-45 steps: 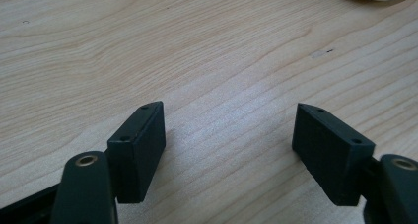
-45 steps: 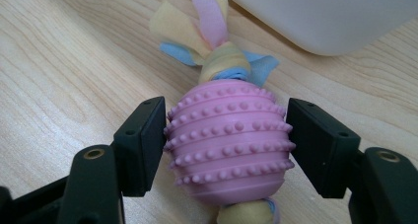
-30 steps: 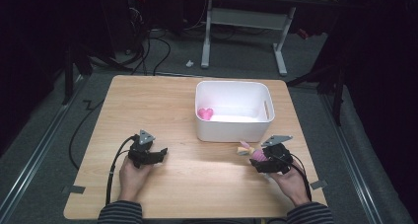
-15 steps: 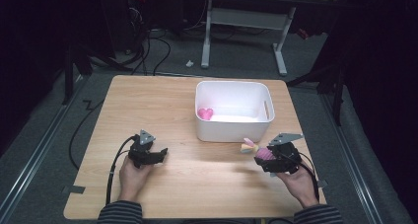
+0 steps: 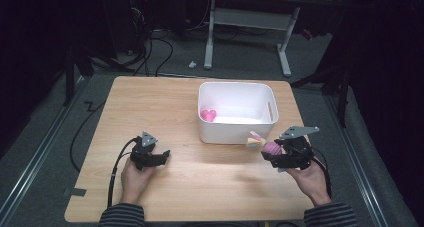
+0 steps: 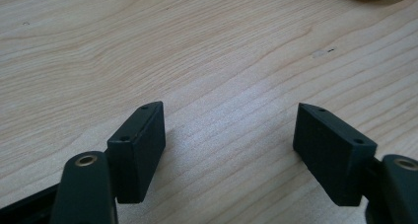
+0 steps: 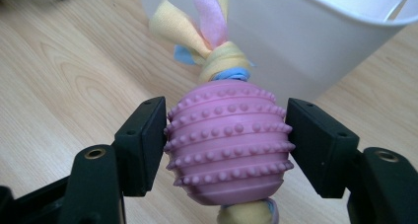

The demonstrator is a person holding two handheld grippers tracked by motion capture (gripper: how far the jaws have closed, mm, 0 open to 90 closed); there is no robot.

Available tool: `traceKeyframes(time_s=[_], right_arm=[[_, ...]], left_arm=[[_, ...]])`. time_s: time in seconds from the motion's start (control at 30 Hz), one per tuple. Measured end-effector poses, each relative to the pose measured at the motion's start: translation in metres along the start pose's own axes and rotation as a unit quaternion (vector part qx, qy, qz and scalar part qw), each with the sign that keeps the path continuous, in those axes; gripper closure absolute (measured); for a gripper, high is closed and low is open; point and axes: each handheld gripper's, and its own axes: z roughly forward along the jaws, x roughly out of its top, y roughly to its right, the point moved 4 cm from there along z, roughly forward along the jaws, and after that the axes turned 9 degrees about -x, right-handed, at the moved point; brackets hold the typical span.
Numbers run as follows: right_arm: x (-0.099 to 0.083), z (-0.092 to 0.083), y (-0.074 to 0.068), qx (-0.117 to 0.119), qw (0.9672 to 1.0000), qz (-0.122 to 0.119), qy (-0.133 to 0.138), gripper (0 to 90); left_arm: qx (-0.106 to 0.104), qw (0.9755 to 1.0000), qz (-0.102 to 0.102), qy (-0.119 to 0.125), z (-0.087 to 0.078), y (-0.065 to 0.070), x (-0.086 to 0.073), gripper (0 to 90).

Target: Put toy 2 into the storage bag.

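Just in front of the white bin (image 5: 236, 112), near its right front corner, the right gripper (image 5: 272, 152) carries a pink ball toy (image 7: 227, 140) clear of the table (image 5: 150, 102). Its jaws pinch the ball on both flanks, pads flat against the ribbed, studded body. Fleece strips (image 7: 207, 26) in yellow, pink and blue are knotted through the ball and stick out toward the bin's wall; another yellow tail hangs out at the end nearer the hand.

To my eye the toy is light and a bit springy: moulded rubber, hollow by the look of it, so it should give slightly under the pads without being crushed. The studs and ridges offer plenty of bite, and slipping seems unlikely. The fleece is soft and floppy and would be a poor place to grab, since it would just pull and swing. The ball's widest band, where the pads sit now, looks like the right spot. Nothing about it seems fragile; a drop into the bin should do no harm.

Inside the bin, against its left wall, lies a pink heart (image 5: 208, 115).

Well to the left of the bin, the left gripper (image 5: 161, 156) rests low over bare wood, jaws spread with nothing between them.
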Motion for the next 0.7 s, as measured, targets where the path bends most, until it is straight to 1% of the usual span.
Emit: traceKeyframes(time_s=[0.27, 0.3, 0.33, 0.37, 0.4, 0.43, 0.5, 0.63, 0.7], right_arm=[[0.022, -0.014, 0.006, 0.007, 0.9999, -0.005, 0.011, 34.3], [0.025, -0.017, 0.007, 0.009, 0.9998, -0.005, 0.014, 34.4], [0.032, -0.022, 0.009, 0.012, 0.9997, -0.001, 0.021, 34.4], [0.032, -0.022, 0.009, 0.012, 0.9997, -0.001, 0.021, 34.4], [0.038, -0.026, 0.01, 0.014, 0.9996, 0.001, 0.024, 34.4], [0.038, -0.026, 0.01, 0.014, 0.9996, 0.001, 0.024, 34.4], [0.044, -0.029, 0.013, 0.017, 0.9995, 0.002, 0.026, 34.4], [0.06, -0.034, 0.019, 0.013, 0.9995, 0.004, 0.029, 34.4], [0.062, -0.035, 0.021, 0.011, 0.9995, 0.003, 0.03, 34.4]], left_arm=[[0.0, 1.0, 0.0, 0.0, 0.0, 0.0, 0.0, 28.5], [0.0, 1.0, 0.0, 0.0, 0.0, 0.0, 0.0, 28.5], [0.0, 1.0, 0.0, 0.0, 0.0, 0.0, 0.0, 28.5], [0.0, 1.0, 0.0, 0.0, 0.0, 0.0, 0.0, 28.5], [0.0, 1.0, 0.0, 0.0, 0.0, 0.0, 0.0, 28.5], [0.0, 1.0, 0.0, 0.0, 0.0, 0.0, 0.0, 28.5], [0.0, 1.0, 0.0, 0.0, 0.0, 0.0, 0.0, 28.5], [0.0, 1.0, 0.0, 0.0, 0.0, 0.0, 0.0, 28.5], [0.0, 1.0, 0.0, 0.0, 0.0, 0.0, 0.0, 28.5]])
